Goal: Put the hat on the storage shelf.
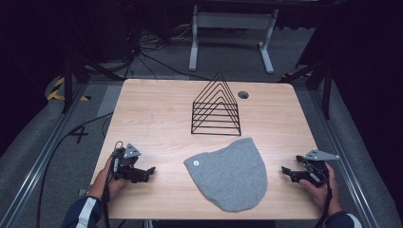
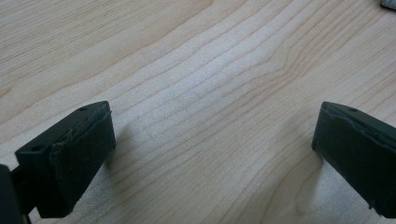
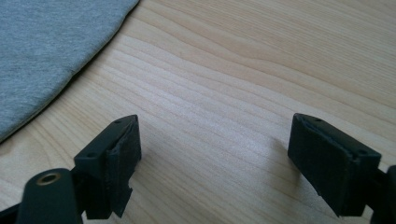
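A grey hat (image 1: 229, 174) lies flat on the wooden tabletop (image 1: 157, 118), near the front edge and a little right of the middle, with a small white round tag on its left part. Behind it, well apart, stands a black wire rack (image 1: 215, 107) with a peaked top.

The left gripper (image 1: 148, 173) rests low over the tabletop to the left of the hat, apart from it, pointing toward it. In the left gripper view its jaws stand wide apart with only bare wood between them.

The right gripper (image 1: 287, 172) sits to the right of the hat, near its edge but not touching, also pointing toward it. In the right gripper view its jaws are spread wide and hold nothing, and the hat (image 3: 46, 51) lies at the upper left, clear of the left jaw.
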Demonstrator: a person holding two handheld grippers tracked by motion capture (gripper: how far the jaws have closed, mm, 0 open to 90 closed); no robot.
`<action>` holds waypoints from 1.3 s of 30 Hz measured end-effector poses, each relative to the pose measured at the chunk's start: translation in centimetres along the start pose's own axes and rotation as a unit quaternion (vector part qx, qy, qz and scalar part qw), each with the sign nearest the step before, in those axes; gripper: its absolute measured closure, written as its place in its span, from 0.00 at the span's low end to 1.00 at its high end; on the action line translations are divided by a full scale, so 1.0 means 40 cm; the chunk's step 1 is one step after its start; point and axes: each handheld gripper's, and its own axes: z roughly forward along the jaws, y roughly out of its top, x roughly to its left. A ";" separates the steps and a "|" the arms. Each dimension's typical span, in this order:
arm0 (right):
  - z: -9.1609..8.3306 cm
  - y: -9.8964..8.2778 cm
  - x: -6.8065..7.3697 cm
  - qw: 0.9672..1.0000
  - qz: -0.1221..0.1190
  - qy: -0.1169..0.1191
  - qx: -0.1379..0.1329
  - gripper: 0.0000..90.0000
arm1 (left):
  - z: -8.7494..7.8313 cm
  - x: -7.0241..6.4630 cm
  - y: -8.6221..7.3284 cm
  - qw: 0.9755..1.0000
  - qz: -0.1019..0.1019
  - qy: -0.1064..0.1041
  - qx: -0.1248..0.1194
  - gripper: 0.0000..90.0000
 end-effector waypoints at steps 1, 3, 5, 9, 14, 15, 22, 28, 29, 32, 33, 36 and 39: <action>0.000 0.000 0.000 1.000 0.000 0.000 0.000 0.20 | 0.000 -0.001 0.000 1.000 -0.003 -0.002 0.001 0.00; 0.000 0.000 0.000 1.000 0.000 0.000 -0.001 0.19 | -0.002 0.007 -0.002 1.000 0.011 -0.015 0.002 0.00; 0.000 0.000 0.001 1.000 0.000 -0.001 -0.001 0.19 | -0.003 0.008 -0.003 0.999 0.021 -0.027 0.003 0.00; 0.000 0.000 0.000 1.000 0.001 -0.001 -0.001 0.19 | -0.007 0.015 -0.001 0.998 0.046 -0.045 0.005 0.02; 0.000 0.000 0.000 1.000 0.001 -0.001 -0.001 0.20 | -0.011 0.017 0.014 0.995 0.067 -0.067 0.011 0.17; 0.000 0.001 -0.001 1.000 0.001 0.001 0.000 0.21 | -0.010 0.015 0.019 0.994 0.079 -0.073 0.011 0.21; 0.005 0.059 0.033 0.999 -0.032 0.030 0.004 0.49 | -0.004 -0.028 0.105 0.983 0.132 -0.124 -0.019 0.40; 0.032 0.146 0.150 0.992 -0.086 0.088 0.006 0.73 | 0.053 -0.096 0.191 0.969 0.185 -0.162 -0.018 0.47; 0.043 0.155 0.168 0.991 -0.093 0.092 0.009 0.77 | 0.053 -0.096 0.191 0.969 0.185 -0.162 -0.018 0.47; 0.074 0.170 0.216 0.988 -0.107 0.107 0.015 0.84 | 0.100 -0.146 0.227 0.959 0.218 -0.181 -0.005 0.49; 0.082 0.172 0.229 0.988 -0.111 0.107 0.017 0.85 | 0.109 -0.156 0.234 0.959 0.219 -0.181 -0.002 0.51; 0.101 0.160 0.257 0.987 -0.111 0.116 0.017 0.86 | 0.137 -0.180 0.249 0.957 0.231 -0.176 0.012 0.54; 0.115 0.142 0.273 0.986 -0.115 0.117 0.021 0.85 | 0.161 -0.203 0.250 0.952 0.243 -0.185 0.026 0.55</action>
